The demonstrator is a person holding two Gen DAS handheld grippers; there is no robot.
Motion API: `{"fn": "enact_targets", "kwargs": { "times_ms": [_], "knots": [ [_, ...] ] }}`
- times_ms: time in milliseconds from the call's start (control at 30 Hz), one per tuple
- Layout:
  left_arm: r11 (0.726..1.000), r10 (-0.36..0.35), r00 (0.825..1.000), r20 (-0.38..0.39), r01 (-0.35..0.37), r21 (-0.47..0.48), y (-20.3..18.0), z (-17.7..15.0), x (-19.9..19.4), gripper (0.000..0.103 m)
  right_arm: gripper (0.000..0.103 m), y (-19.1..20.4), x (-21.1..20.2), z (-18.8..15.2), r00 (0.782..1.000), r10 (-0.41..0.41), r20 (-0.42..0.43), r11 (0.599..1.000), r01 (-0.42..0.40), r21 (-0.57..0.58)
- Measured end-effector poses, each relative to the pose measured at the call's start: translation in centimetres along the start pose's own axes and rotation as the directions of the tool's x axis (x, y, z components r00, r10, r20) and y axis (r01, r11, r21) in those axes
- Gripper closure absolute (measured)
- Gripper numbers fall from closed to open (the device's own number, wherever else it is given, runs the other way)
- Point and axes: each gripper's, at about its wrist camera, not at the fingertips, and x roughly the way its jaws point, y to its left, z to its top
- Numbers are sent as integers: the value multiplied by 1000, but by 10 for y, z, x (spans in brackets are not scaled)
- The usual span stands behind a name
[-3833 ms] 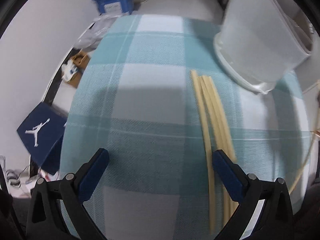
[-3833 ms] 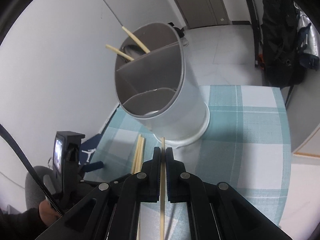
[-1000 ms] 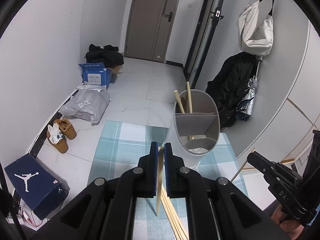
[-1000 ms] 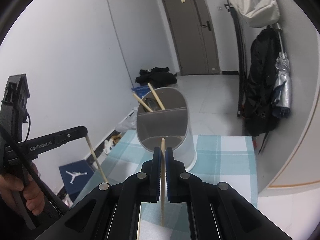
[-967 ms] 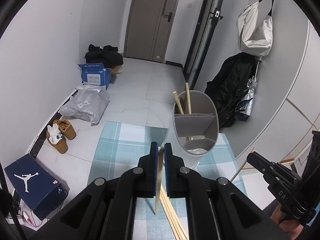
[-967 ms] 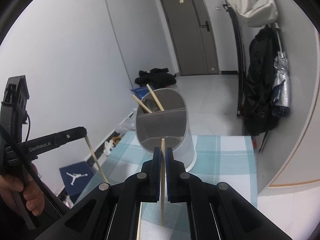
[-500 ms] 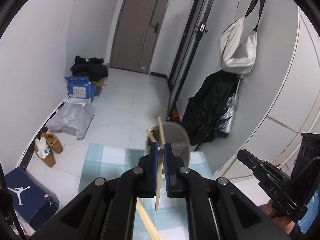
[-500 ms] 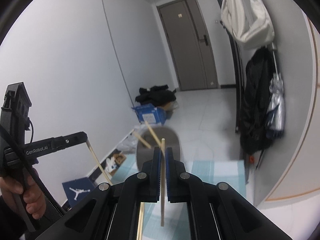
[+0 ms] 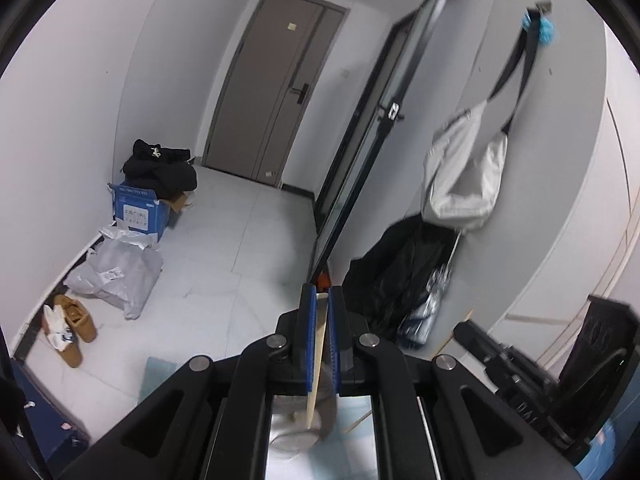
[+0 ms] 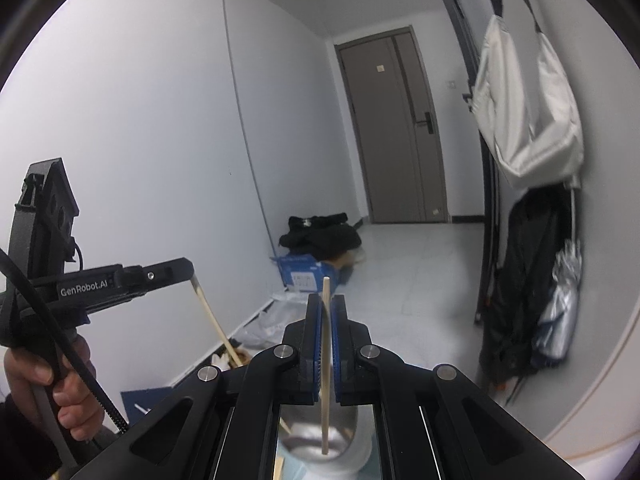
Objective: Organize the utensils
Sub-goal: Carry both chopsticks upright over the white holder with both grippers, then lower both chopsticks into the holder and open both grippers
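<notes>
Chopsticks raised over the holder, one in each gripper.
Left gripper (image 9: 318, 316) and right gripper (image 10: 327, 320) each clamp a pale wooden chopstick (image 9: 314, 364) (image 10: 326, 364); both have lifted since a second ago, tips now hanging above the grey divided utensil holder (image 10: 326, 450), apparently ready to drop in.

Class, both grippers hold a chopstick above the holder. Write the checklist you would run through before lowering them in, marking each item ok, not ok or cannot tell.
1. Left gripper shut on its chopstick: ok.
2. Right gripper shut on its chopstick: ok.
3. Holder below both tips: ok.
4. Both chopsticks pointing down: ok.
5. Which compartment each tip is over: cannot tell.
</notes>
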Motion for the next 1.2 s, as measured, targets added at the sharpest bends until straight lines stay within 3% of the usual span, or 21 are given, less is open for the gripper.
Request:
{"fn": "enact_targets", "kwargs": {
  "times_ms": [233, 467, 833, 1200],
  "knots": [
    [1000, 9, 999, 36, -9, -25, 8, 8, 23, 100, 99, -1, 31, 22, 1000, 17, 18, 999, -16, -41],
    [998, 22, 1000, -3, -22, -52, 21, 9, 47, 100, 99, -1, 72, 24, 1000, 28, -9, 996, -29, -84],
    [999, 48, 997, -65, -50, -18, 28, -5, 65, 100, 99, -5, 106, 2, 994, 62, -91, 985, -75, -152],
    [998, 59, 990, -127, -60, -2, 37, -25, 71, 100, 99, 8, 116, -35, 979, 84, -187, 947, -137, -292]
  ]
}}
